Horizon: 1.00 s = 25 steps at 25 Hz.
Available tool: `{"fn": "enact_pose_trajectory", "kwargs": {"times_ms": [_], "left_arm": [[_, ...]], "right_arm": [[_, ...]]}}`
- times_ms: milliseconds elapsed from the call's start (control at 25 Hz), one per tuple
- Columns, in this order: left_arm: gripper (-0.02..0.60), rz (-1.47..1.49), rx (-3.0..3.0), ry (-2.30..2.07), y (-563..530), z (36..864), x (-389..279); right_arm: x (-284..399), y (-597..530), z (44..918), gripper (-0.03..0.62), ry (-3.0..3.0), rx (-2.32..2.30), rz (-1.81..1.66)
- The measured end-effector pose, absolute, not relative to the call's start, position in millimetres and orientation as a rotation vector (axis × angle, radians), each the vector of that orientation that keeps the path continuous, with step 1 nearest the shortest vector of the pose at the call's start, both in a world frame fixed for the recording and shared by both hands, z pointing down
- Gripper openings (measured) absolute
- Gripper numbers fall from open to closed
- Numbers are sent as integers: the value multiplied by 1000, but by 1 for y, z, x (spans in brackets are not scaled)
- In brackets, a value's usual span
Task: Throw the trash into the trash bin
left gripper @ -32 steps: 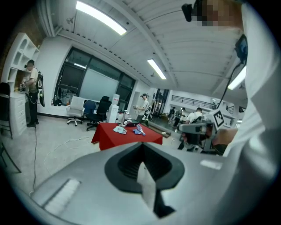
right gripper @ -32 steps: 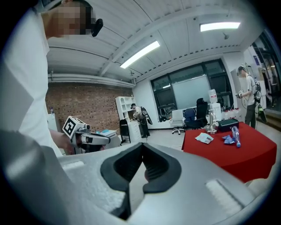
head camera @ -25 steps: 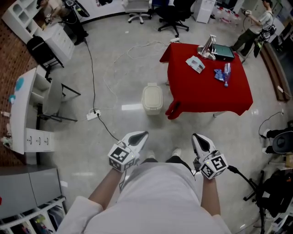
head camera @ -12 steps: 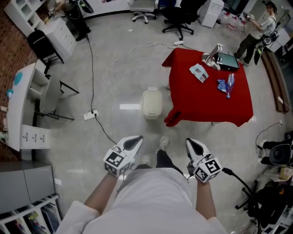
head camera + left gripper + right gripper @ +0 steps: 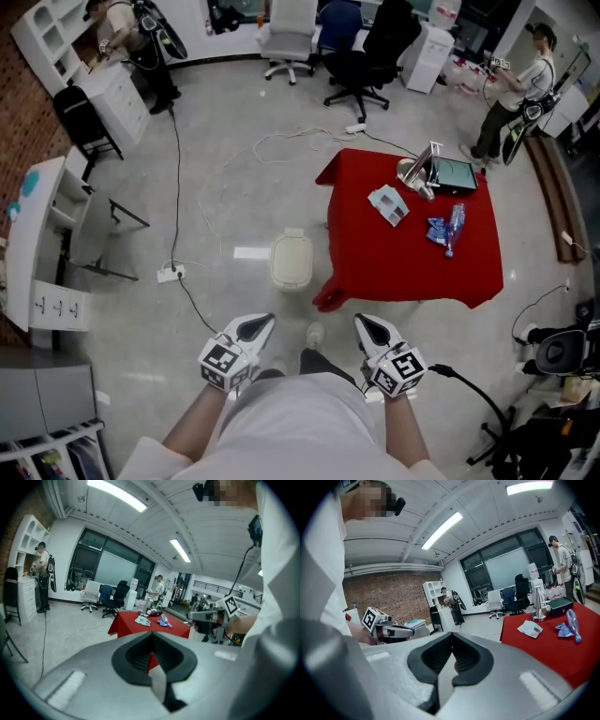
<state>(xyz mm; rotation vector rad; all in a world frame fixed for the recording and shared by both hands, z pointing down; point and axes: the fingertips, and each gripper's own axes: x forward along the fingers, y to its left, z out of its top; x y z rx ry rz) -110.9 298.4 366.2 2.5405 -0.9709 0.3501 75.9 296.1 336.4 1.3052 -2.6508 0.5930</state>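
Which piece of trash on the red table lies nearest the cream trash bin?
The flat white-and-blue paper packet, alone on the side toward the cream trash bin; the crumpled blue wrapper and clear plastic bottle lie together farther right.

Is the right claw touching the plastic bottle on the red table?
Apart. The head view shows the right claw close in front of the person, with floor and much of the red table between it and the bottle.

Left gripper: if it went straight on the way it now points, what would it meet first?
Probably the red table, dead ahead over the left gripper's claw in its own view. The head view puts the trash bin near that line too; hidden from the gripper's camera, it might come first.
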Motion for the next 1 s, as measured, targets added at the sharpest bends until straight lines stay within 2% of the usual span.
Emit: {"fn": "enact_pose_trajectory", "kwargs": {"times_ms": [560, 1000], "left_arm": [[3, 381, 2529, -1053, 192, 380, -63], [3, 515, 2521, -986, 147, 428, -92]], "right_arm": [[122, 196, 363, 0, -2650, 1134, 554], [90, 168, 415, 0, -2554, 1244, 676]]}}
